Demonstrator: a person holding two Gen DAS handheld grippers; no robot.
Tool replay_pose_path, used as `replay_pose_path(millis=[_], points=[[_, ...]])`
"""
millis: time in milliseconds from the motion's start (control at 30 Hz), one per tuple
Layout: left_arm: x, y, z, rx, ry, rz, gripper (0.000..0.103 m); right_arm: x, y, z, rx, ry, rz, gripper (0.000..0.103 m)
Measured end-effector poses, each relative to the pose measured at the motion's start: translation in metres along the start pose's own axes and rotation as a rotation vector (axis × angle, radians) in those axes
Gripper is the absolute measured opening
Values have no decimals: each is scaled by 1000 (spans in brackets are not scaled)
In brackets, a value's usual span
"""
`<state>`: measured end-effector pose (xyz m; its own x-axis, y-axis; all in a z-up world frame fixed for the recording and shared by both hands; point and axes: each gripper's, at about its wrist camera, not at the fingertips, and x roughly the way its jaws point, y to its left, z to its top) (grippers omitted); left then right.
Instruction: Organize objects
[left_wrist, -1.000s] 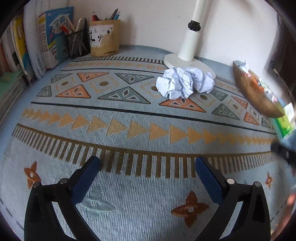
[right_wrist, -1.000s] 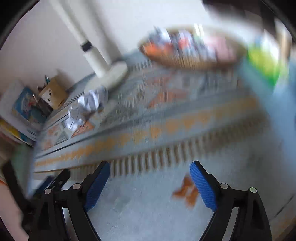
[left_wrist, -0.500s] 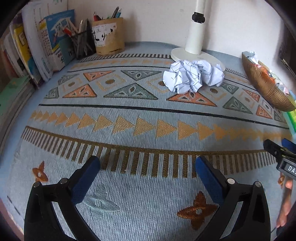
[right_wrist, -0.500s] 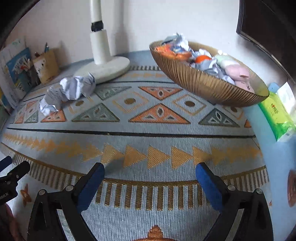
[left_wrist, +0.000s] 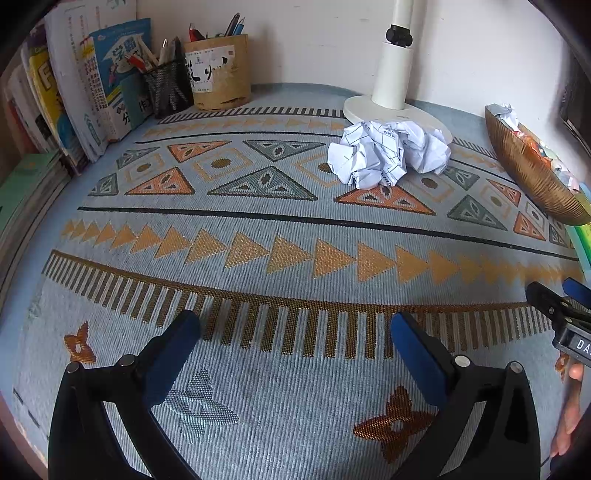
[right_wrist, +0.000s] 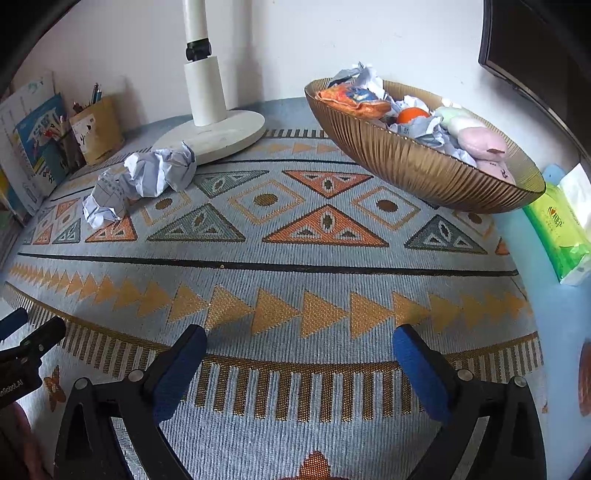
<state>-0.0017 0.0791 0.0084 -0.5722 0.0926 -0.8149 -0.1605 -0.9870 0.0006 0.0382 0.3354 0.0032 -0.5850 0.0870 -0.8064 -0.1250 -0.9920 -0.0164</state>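
Both grippers wide, empty: left gripper (left_wrist: 295, 334), right gripper (right_wrist: 299, 345) jaws just opened. Next: reach crumpled paper (left_wrist: 388, 153), drop into gold bowl (right_wrist: 424, 166).

Home study desk: books (left_wrist: 92, 85), pen holder (left_wrist: 218, 74), lamp (left_wrist: 395, 70).

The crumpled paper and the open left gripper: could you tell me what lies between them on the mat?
Nothing: the left wrist view shows only bare patterned mat between the left gripper and the crumpled paper.
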Motion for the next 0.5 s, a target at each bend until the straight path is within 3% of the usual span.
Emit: replay_pose_path(millis=[500], points=[[0, -1, 0, -3, 0, 1, 103, 1, 1, 1, -8, 10, -11, 101]])
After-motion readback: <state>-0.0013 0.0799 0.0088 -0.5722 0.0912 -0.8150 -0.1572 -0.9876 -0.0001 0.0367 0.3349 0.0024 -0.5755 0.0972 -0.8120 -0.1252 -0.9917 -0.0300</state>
